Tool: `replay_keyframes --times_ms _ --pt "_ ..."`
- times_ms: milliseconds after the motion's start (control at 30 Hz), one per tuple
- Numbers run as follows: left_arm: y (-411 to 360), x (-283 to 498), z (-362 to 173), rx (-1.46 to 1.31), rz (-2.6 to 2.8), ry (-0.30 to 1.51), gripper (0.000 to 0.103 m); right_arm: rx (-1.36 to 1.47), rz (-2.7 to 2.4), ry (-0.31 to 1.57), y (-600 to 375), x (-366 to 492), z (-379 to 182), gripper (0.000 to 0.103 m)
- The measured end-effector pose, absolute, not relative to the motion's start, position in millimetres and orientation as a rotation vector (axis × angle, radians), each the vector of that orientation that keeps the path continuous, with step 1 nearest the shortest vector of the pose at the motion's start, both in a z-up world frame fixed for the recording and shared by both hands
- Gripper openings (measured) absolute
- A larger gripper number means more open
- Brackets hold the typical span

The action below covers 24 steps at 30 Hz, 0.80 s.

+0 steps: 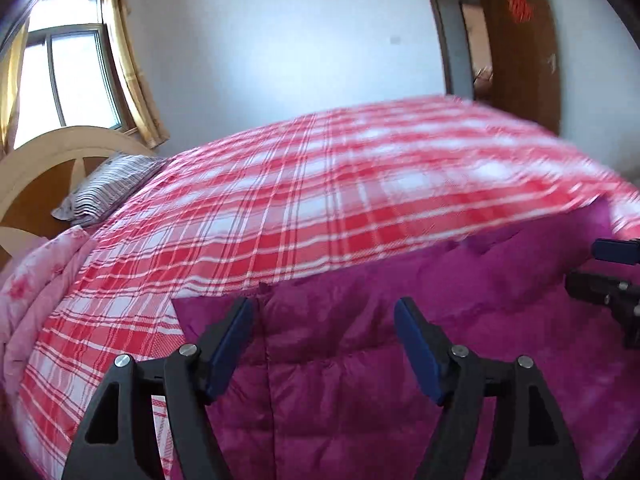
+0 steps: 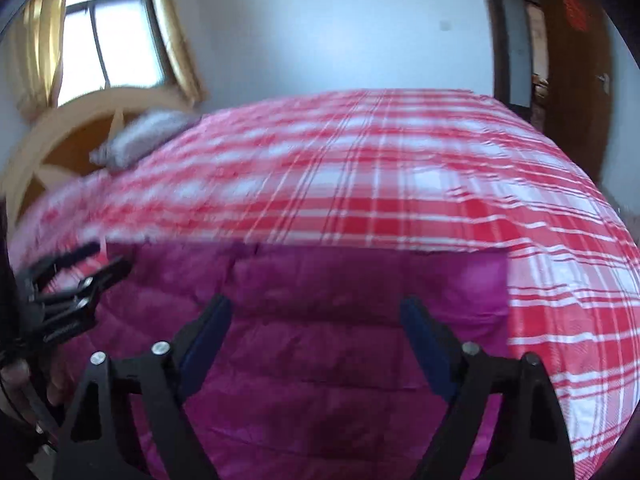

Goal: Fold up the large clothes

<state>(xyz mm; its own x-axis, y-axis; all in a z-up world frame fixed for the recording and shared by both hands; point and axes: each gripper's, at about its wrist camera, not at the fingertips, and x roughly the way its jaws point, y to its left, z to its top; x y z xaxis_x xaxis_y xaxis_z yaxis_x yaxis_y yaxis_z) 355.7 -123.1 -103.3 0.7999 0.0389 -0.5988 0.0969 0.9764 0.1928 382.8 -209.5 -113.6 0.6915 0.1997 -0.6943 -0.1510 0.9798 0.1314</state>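
A magenta quilted jacket (image 1: 340, 392) lies flat on the near part of the bed, with its far edge folded straight. My left gripper (image 1: 323, 306) hovers over its left half, open, with nothing between the blue pads. In the right wrist view the same jacket (image 2: 352, 276) fills the lower middle. My right gripper (image 2: 317, 303) hangs open above it and is empty too. Each gripper shows in the other's view: the right gripper (image 1: 616, 272) at the right edge, the left gripper (image 2: 80, 276) at the left edge, held by a hand (image 2: 16, 380).
A red and white plaid sheet (image 1: 320, 184) covers the bed beyond the jacket. A striped pillow (image 1: 108, 186) leans on the wooden headboard (image 1: 48, 152) at the left, beside a pink floral quilt (image 1: 36, 280). A brown door (image 1: 520, 40) stands behind the bed's far right corner.
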Motion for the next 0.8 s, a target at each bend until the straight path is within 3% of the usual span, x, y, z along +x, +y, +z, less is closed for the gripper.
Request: replay_keyframes --times_ms 167,567,800 --pt "-105 380 -132 0.108 -0.024 0.740 0.074 0.116 0.144 0.849 -223 401 -153 0.078" --pt "-100 398 -152 0.030 -0.021 0.811 0.088 0.138 0.134 0.862 -226 410 -166 0.078" --pt "-100 401 -157 0.032 -0.015 0.834 0.089 0.119 0.118 0.886 -223 415 -172 0.079"
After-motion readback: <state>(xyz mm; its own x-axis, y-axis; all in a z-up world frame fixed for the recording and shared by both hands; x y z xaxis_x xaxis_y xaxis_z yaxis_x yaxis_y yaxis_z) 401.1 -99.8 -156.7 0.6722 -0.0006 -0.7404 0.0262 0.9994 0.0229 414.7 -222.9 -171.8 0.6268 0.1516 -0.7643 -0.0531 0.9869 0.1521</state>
